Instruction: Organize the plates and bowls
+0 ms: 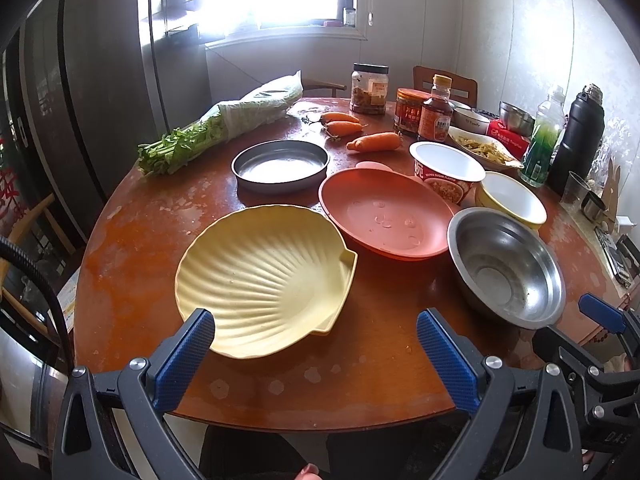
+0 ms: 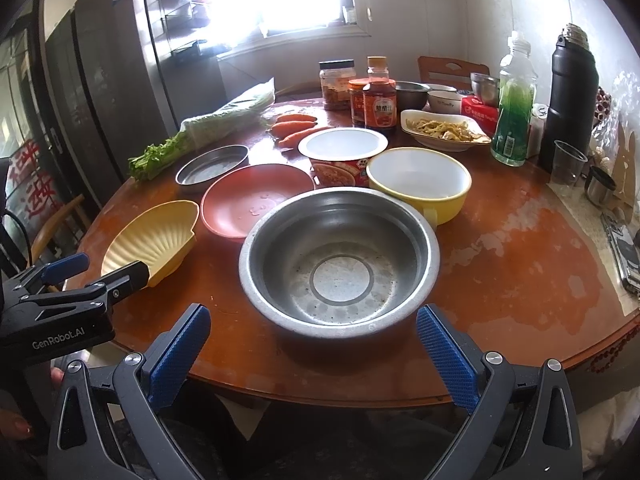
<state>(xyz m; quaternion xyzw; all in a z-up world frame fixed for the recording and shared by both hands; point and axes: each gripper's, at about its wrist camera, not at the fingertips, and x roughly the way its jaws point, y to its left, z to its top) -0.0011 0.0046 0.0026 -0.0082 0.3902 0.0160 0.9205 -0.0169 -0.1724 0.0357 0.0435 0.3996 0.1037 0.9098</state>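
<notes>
Left gripper [image 1: 314, 338]: held low at the near edge of the desk [image 1: 132, 248], jaws spread wide and empty, lined up on the shell plate [image 1: 264, 280] as if to take its rim.
Right gripper [image 2: 313, 334]: jaws wide, nothing held, centred before the steel bowl [image 2: 340, 260].
Plates: the shell plate, red plate [image 1: 386, 218] and steel pan [image 1: 280, 165] are laid singly, unstacked.
Bowls: the yellow bowl [image 2: 418, 182] is set behind the steel bowl, apparently awaiting nesting.

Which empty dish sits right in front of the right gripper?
The round stainless-steel bowl, centred between the right gripper's open jaws at the near table edge. The yellow shell-shaped plate and terracotta plate lie further left.
</notes>
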